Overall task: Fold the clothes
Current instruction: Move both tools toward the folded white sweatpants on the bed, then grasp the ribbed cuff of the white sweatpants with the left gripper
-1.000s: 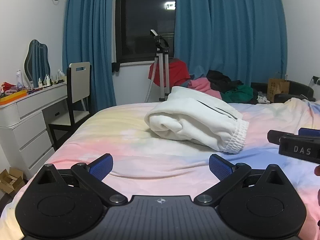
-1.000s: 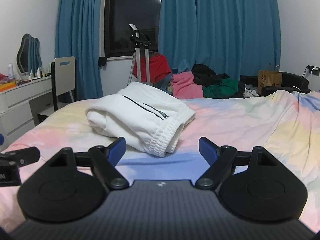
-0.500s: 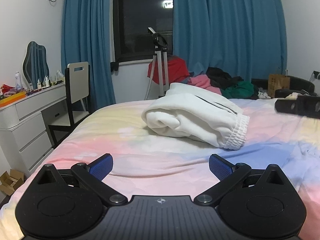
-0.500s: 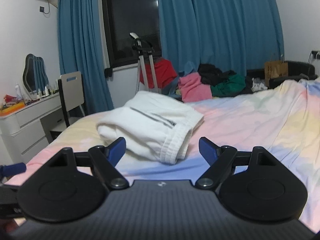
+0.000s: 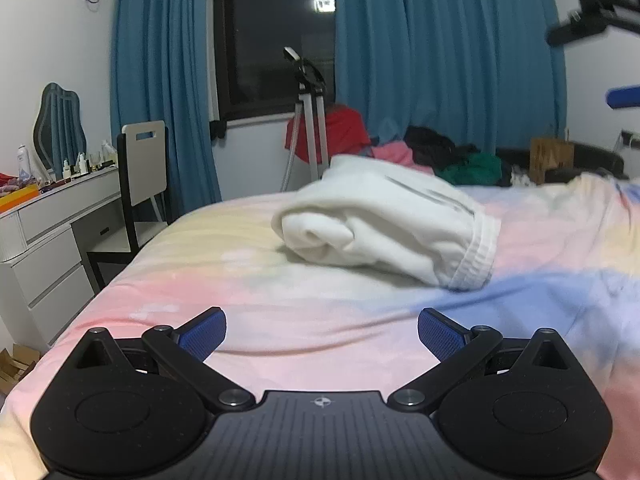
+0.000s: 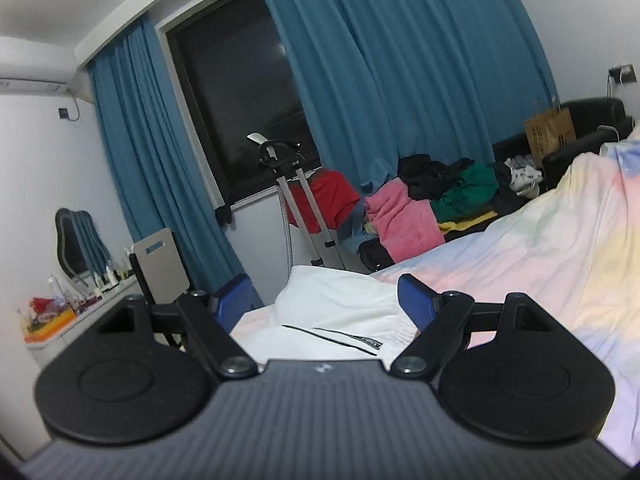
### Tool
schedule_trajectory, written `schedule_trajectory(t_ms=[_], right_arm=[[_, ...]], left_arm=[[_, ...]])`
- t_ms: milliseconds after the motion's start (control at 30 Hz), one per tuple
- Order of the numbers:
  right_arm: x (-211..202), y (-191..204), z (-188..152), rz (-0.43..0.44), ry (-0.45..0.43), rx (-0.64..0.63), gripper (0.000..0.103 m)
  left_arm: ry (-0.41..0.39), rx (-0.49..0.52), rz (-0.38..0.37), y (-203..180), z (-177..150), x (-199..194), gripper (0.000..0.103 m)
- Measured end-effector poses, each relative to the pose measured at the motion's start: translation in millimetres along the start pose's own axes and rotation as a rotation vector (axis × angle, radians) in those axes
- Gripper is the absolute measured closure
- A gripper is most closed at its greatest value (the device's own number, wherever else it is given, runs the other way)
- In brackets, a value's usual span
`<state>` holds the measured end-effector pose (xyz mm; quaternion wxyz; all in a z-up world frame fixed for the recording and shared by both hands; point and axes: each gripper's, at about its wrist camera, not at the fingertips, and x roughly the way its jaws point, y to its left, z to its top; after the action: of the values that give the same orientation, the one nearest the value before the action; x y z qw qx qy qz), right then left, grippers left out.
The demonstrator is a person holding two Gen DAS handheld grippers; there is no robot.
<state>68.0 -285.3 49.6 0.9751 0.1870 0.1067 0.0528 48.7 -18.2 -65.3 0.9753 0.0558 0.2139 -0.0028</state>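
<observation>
Fleece, thick and soft, is judged light and floppy: the white garment is seen bundled on the bed, at twelve o'clock from the left gripper. Both it and the right gripper are held wide, empty. The elastic hem at four o'clock is judged the firmest hold.

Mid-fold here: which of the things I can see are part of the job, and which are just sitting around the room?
Part of the job:
white garment, bundled on the bed
left gripper, open
right gripper, open

Lying about:
heap of clothes beyond the bed
tripod
chair
dresser
paper bag
</observation>
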Motion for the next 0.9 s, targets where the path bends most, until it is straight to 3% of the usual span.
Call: schedule_trajectory(t_ms=[167, 267, 533, 600, 767, 867, 900], right_arm=[[5.7, -32.1, -38.6, -0.097, 0.070, -0.015, 0.021], [17.2, -53.4, -46.1, -0.164, 0.118, 0.032, 0.021], [32.5, -96.0, -48.9, -0.240, 0.088, 0.150, 0.026], [36.5, -106.7, -49.8, -0.260, 0.081, 0.178, 0.026], [46.5, -133.4, -52.0, -0.309, 0.064, 0.247, 0.026], [58.8, -137.9, -56.2, -0.309, 0.093, 0.259, 0.026], [61.0, -138.0, -57.6, -0.299, 0.097, 0.263, 0.026]], left_arm=[[0.016, 0.066, -0.034, -20.1, 2.9, 30.3, 0.000], [0.029, 0.165, -0.054, -51.1, 11.2, 58.8, 0.000], [-0.090, 0.391, -0.126, -164.8, 35.8, 134.7, 0.003], [-0.126, 0.431, -0.103, -189.1, 37.0, 153.6, 0.003], [-0.089, 0.562, 0.077, -234.4, 34.0, 214.7, 0.006], [-0.137, 0.517, 0.111, -235.9, 40.0, 220.6, 0.011], [-0.154, 0.492, 0.122, -235.1, 42.6, 221.4, 0.021]])
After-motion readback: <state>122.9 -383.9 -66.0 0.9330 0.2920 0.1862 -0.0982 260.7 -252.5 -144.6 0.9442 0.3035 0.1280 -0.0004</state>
